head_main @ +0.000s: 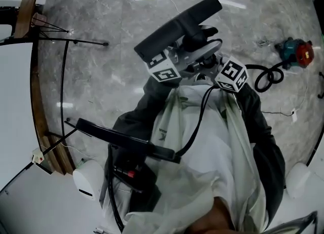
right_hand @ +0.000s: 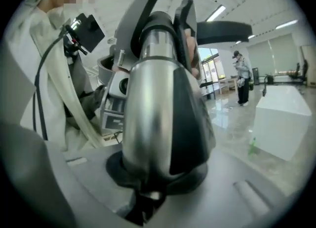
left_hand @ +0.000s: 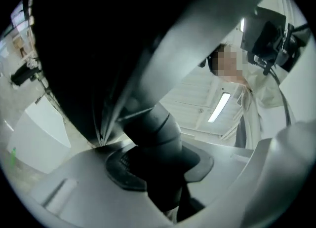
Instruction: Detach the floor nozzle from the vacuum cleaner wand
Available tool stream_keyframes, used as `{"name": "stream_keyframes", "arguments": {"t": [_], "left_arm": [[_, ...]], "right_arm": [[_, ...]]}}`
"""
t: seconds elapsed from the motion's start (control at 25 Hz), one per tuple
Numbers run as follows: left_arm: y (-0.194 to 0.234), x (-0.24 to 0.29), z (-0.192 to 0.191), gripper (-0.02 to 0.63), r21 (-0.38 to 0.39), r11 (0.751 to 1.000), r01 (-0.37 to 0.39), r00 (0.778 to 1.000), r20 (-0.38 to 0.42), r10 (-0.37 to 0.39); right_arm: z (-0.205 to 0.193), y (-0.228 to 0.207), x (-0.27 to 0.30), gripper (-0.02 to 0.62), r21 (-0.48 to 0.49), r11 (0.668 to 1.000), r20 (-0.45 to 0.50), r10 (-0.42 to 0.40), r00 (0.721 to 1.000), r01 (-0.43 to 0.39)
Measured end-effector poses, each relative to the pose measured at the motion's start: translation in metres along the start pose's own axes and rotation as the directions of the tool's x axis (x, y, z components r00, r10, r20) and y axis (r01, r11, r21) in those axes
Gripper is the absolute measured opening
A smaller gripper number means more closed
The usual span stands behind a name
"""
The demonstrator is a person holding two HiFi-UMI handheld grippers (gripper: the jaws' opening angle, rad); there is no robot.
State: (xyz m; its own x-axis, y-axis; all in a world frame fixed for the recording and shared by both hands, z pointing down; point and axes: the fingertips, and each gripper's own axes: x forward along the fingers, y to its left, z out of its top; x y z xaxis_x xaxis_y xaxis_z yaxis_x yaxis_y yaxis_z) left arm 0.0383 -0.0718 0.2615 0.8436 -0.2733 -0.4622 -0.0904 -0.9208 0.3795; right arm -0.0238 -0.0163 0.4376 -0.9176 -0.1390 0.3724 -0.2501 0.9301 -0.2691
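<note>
The left gripper (left_hand: 160, 169) pinched the dark grey jointed neck (left_hand: 157, 128) of the long black plastic floor nozzle (head_main: 178, 24), while the right gripper (right_hand: 158, 172) clamped the shiny silver-and-black tube section (right_hand: 150, 113). The 2 grippers held the nozzle raised above the grey marble floor (head_main: 111, 78).

Glossy grey marble floor (head_main: 111, 71), curved white wood-edged counter (head_main: 15, 101), ceiling strip lights (left_hand: 219, 107), large windows (right_hand: 276, 49), white block (right_hand: 284, 118)

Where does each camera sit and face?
Left gripper view: rides the left gripper, looks up past a dark neck; jaws show.
Right gripper view: rides the right gripper, faces the person past a silver tube; jaws show.
Head view: on the head, looks down at the floor nozzle; sleeves, grippers.
Shared: all three show the white jacket.
</note>
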Motion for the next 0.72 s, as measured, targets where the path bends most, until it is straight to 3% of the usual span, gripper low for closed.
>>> {"name": "stream_keyframes", "arguments": {"t": [0.08,0.16,0.28,0.32,0.36,0.4,0.44,0.52,0.6,0.72], "left_arm": [[0.008,-0.003,0.004,0.130,0.048,0.996,-0.076,0.997,0.011,0.076],[0.019,-0.010,0.011,0.128,0.093,0.977,-0.194,0.981,0.028,0.192],[0.028,-0.015,0.016,0.108,0.127,0.941,-0.314,0.949,0.039,0.312],[0.027,-0.015,0.016,0.104,0.133,0.939,-0.317,0.949,0.038,0.314],[0.023,-0.015,0.016,0.103,0.141,0.942,-0.305,0.952,0.034,0.304],[0.018,-0.016,0.015,0.102,0.148,0.947,-0.286,0.958,0.026,0.285],[0.012,-0.018,0.015,0.101,0.154,0.954,-0.258,0.966,0.015,0.259],[-0.004,-0.023,0.014,0.096,0.161,0.970,-0.184,0.982,-0.011,0.188],[-0.020,-0.026,0.016,0.086,0.161,0.979,-0.125,0.991,-0.024,0.130],[-0.026,-0.027,0.015,0.086,0.145,0.984,-0.105,0.993,-0.036,0.111]], "right_arm": [[0.002,-0.012,0.004,0.081,-0.023,0.993,-0.004,-0.114,0.993,0.114],[0.005,-0.028,0.006,0.080,-0.061,0.963,-0.014,-0.263,0.965,0.262],[0.009,-0.049,0.001,0.080,-0.136,0.847,0.003,-0.518,0.855,0.514],[0.010,-0.053,-0.002,0.080,-0.157,0.814,0.015,-0.565,0.825,0.560],[0.011,-0.052,-0.003,0.078,-0.173,0.799,0.022,-0.581,0.813,0.576],[0.010,-0.048,-0.002,0.080,-0.183,0.806,0.022,-0.569,0.822,0.562],[0.009,-0.041,0.001,0.080,-0.188,0.832,0.016,-0.529,0.849,0.522],[0.006,-0.017,0.010,0.080,-0.183,0.907,-0.005,-0.386,0.923,0.379],[0.004,0.010,0.017,0.080,-0.170,0.963,-0.025,-0.219,0.975,0.211],[0.003,0.031,0.019,0.081,-0.132,0.991,-0.045,-0.040,0.998,0.034]]}}
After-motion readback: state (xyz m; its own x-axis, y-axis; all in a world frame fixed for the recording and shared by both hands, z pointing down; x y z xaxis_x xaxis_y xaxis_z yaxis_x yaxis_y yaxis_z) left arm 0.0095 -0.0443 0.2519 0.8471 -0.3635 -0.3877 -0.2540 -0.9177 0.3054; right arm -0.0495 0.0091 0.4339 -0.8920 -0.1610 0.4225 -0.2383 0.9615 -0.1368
